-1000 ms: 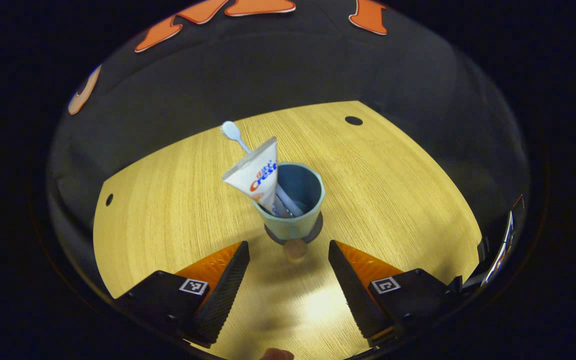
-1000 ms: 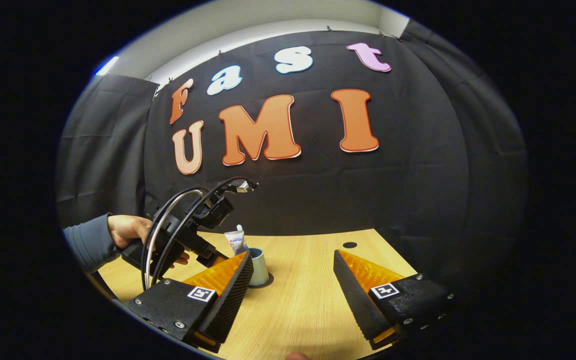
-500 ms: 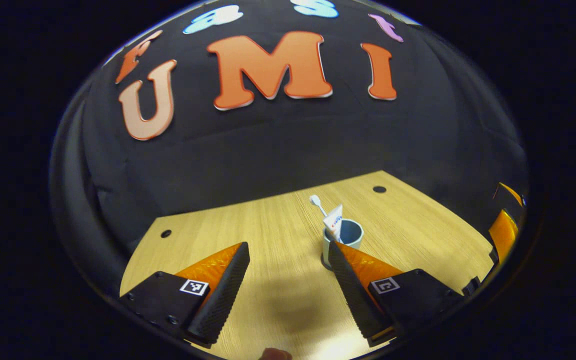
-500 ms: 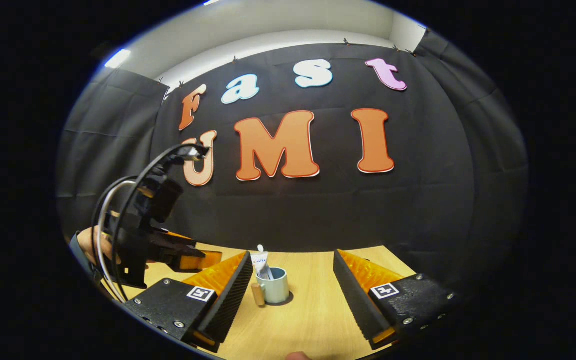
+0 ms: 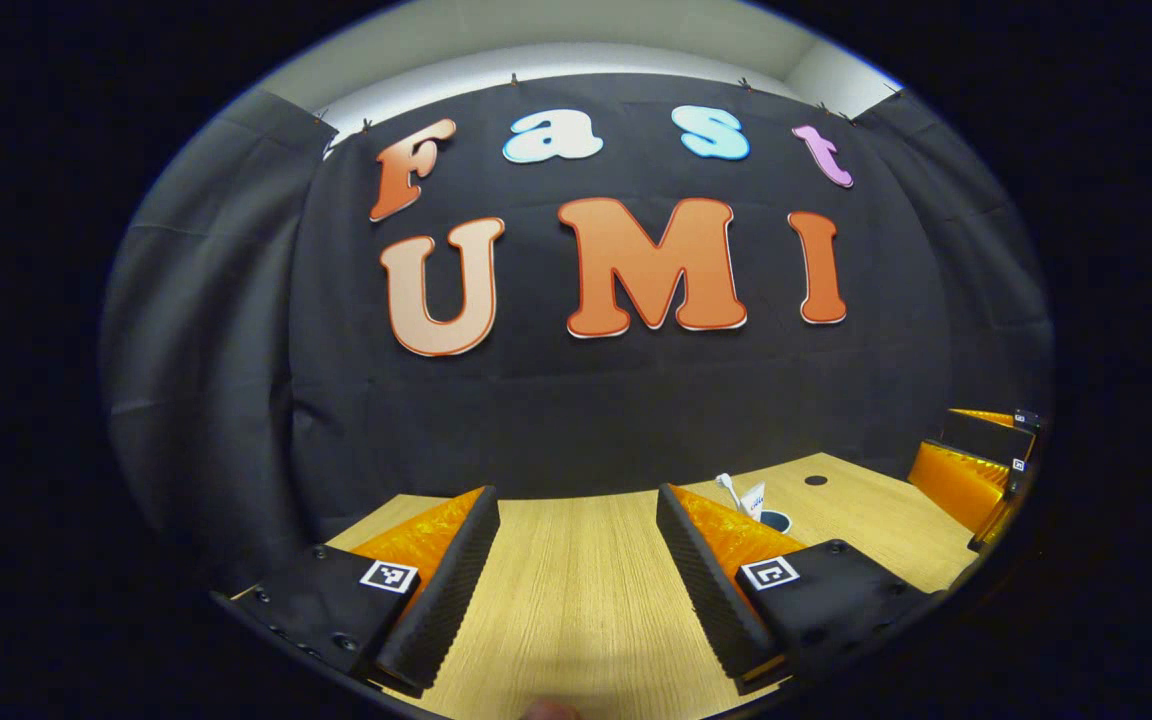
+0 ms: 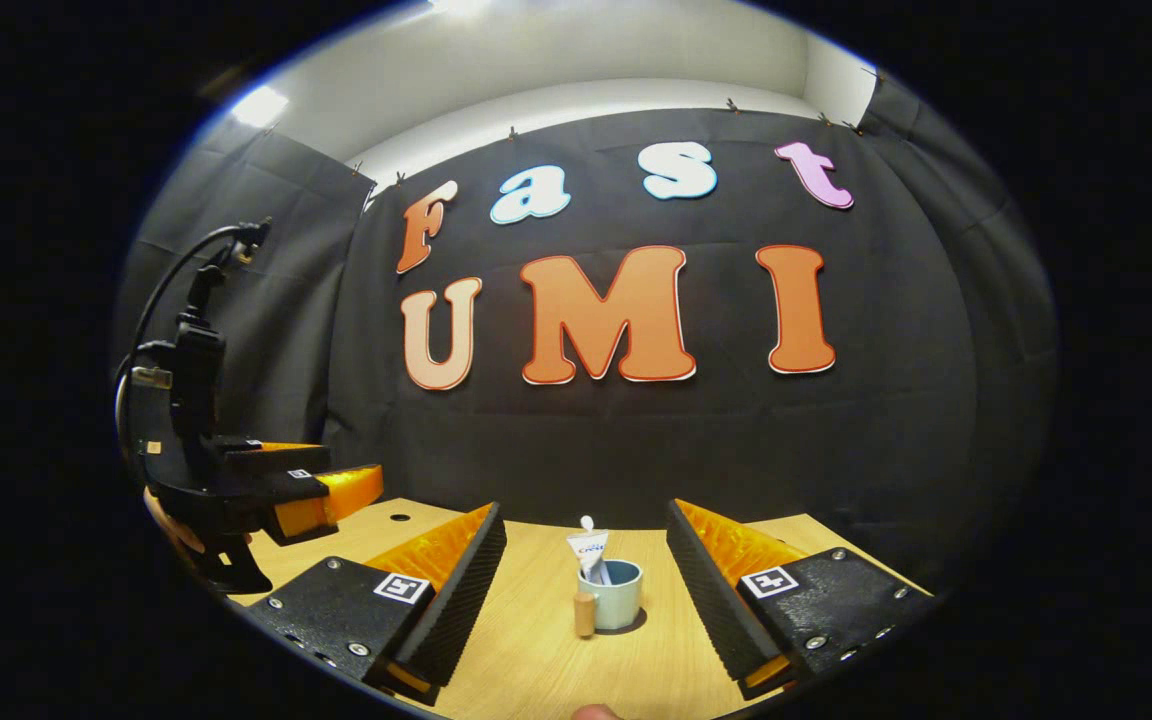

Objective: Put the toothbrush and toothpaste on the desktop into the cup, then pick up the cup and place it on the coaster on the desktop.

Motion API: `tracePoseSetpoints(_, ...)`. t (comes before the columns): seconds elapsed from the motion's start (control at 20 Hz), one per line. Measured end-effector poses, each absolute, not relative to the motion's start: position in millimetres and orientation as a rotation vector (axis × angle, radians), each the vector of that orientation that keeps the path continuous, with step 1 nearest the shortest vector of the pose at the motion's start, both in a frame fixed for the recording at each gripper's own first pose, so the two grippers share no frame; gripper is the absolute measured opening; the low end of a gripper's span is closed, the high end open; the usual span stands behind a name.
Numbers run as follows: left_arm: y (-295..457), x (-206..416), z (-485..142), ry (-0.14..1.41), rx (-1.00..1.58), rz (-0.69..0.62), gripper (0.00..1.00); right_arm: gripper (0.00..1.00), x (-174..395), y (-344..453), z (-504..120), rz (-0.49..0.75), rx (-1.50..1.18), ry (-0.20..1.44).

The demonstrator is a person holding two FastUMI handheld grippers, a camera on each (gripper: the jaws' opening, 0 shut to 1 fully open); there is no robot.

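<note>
Cup [image 6: 612, 594] stands upright on its coaster [image 6: 626, 626], straight ahead of the right gripper [image 6: 586, 590], holding toothbrush [image 6: 588, 524] and toothpaste [image 6: 591, 552].
Left gripper [image 5: 578, 580] gapes empty off to the left, its fingers hiding the cup body; right gripper, also released, shows handle and tabletop [image 6: 536, 670].

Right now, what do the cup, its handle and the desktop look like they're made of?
The cup looks like glazed ceramic or smooth plastic: pale blue-green with a soft sheen; the look leaves it open. Its handle seems to be wood or cork, tan and matt. The desktop shows light wood grain, probably laminate, since it reflects light evenly.
</note>
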State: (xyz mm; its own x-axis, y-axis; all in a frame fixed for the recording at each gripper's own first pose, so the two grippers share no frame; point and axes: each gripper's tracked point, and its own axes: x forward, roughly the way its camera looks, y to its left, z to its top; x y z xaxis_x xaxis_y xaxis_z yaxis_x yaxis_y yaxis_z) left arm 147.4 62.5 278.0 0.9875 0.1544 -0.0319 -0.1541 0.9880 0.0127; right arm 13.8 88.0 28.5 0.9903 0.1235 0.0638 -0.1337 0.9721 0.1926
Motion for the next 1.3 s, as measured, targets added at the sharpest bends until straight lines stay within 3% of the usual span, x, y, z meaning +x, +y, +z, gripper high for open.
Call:
tracePoseSetpoints(0.45,75.1,131.6,286.0,-0.066,-0.014,0.204,1.00,0.97,14.9,102.3,22.5,0.110,0.156,-0.057)
tracePoseSetpoints(1.3,74.7,132.6,284.9,-0.055,-0.008,0.204,1.00,0.97,14.7,101.9,20.2,0.117,0.132,-0.063)
